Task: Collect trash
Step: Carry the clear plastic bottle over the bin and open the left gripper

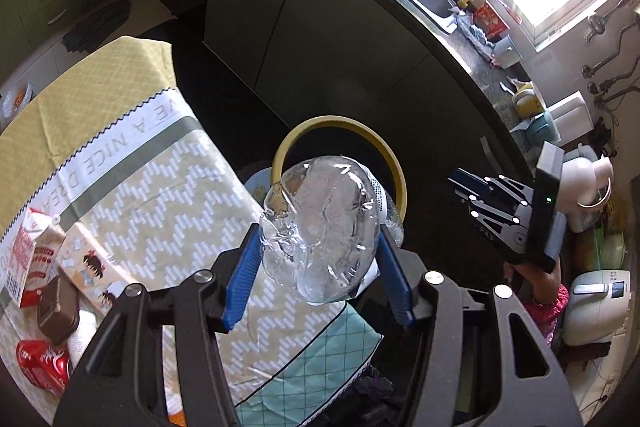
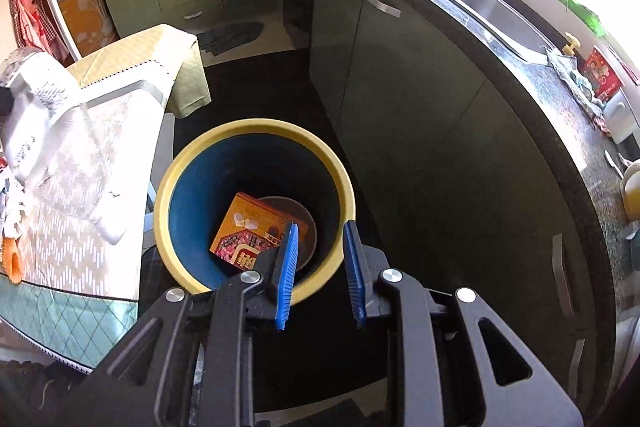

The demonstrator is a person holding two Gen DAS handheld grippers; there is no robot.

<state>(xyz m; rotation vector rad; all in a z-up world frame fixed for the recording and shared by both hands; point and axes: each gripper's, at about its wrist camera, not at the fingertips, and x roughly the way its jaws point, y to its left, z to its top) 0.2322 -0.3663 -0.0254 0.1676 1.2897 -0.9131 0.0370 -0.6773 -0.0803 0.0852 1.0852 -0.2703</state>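
Note:
My left gripper [image 1: 318, 239] is shut on a clear crushed plastic bottle [image 1: 324, 227], held in the air over the table's edge in front of the bin's yellow rim [image 1: 396, 163]. The bottle also shows at the left edge of the right wrist view [image 2: 36, 115]. My right gripper [image 2: 320, 263] is open and empty above the yellow-rimmed blue bin [image 2: 176, 187]. An orange and red carton [image 2: 252, 231] lies inside the bin. On the table lie a red can [image 1: 38, 367], a red and white carton [image 1: 28, 259], a beige carton [image 1: 92, 267] and a brown wrapper [image 1: 58, 311].
The table [image 1: 132, 155] has a patterned yellow and white cloth. Dark green cabinets [image 2: 420, 99] and a black counter with a sink [image 2: 492, 11] curve along the right. My right gripper shows in the left wrist view [image 1: 500, 211].

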